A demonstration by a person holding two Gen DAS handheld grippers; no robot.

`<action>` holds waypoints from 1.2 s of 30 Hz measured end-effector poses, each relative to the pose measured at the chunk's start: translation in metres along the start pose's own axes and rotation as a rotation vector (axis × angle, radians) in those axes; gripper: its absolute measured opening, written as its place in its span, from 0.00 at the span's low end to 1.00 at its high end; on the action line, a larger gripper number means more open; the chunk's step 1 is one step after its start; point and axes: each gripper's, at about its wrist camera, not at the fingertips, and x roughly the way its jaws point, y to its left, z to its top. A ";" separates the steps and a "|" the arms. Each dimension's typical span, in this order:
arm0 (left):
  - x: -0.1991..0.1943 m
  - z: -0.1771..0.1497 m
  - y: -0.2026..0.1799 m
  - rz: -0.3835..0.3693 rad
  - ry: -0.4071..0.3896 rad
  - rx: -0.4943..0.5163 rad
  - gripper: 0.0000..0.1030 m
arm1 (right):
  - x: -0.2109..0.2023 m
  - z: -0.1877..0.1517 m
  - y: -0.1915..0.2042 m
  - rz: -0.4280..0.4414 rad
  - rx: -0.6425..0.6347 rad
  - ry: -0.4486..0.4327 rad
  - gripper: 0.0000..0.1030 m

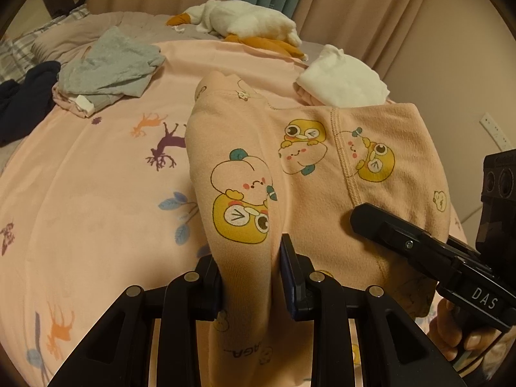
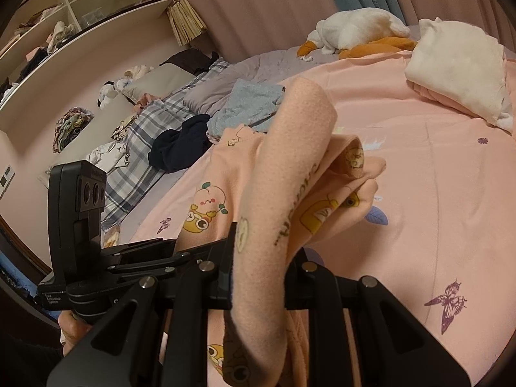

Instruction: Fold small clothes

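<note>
A small peach garment (image 1: 322, 161) printed with yellow cartoon figures lies on the pink bedsheet (image 1: 96, 177). My left gripper (image 1: 250, 277) is shut on one edge of it, the cloth bunched up between the fingers. My right gripper (image 2: 258, 271) is shut on another edge of the same garment (image 2: 283, 167), which folds over and hangs from the jaws. The right gripper shows in the left wrist view (image 1: 419, 242) at the garment's right side. The left gripper shows in the right wrist view (image 2: 135, 258) at lower left.
A folded white-and-pink pile (image 1: 342, 80) lies behind the garment. A grey garment (image 1: 109, 67) and a dark navy one (image 1: 25, 100) lie at the left. A white plush goose (image 1: 245, 22) lies at the back by the curtain. Plaid bedding (image 2: 145, 148) and shelves (image 2: 64, 19) are further left.
</note>
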 end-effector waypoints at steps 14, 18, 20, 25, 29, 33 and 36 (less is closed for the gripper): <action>0.018 0.008 0.012 0.011 0.027 -0.019 0.27 | 0.025 0.007 -0.005 -0.004 0.011 0.026 0.20; 0.022 0.010 0.015 0.015 0.032 -0.022 0.27 | 0.031 0.008 -0.006 -0.005 0.012 0.033 0.20; 0.025 0.011 0.017 0.018 0.036 -0.024 0.27 | 0.034 0.008 -0.005 -0.006 0.012 0.036 0.20; 0.031 0.012 0.020 0.023 0.047 -0.029 0.27 | 0.044 0.009 -0.008 -0.007 0.016 0.047 0.20; 0.036 0.014 0.023 0.026 0.057 -0.031 0.27 | 0.051 0.011 -0.011 -0.006 0.020 0.056 0.20; 0.040 0.015 0.025 0.031 0.065 -0.031 0.27 | 0.058 0.012 -0.015 -0.004 0.025 0.064 0.20; 0.043 0.015 0.025 0.036 0.070 -0.033 0.27 | 0.062 0.012 -0.018 0.000 0.026 0.068 0.20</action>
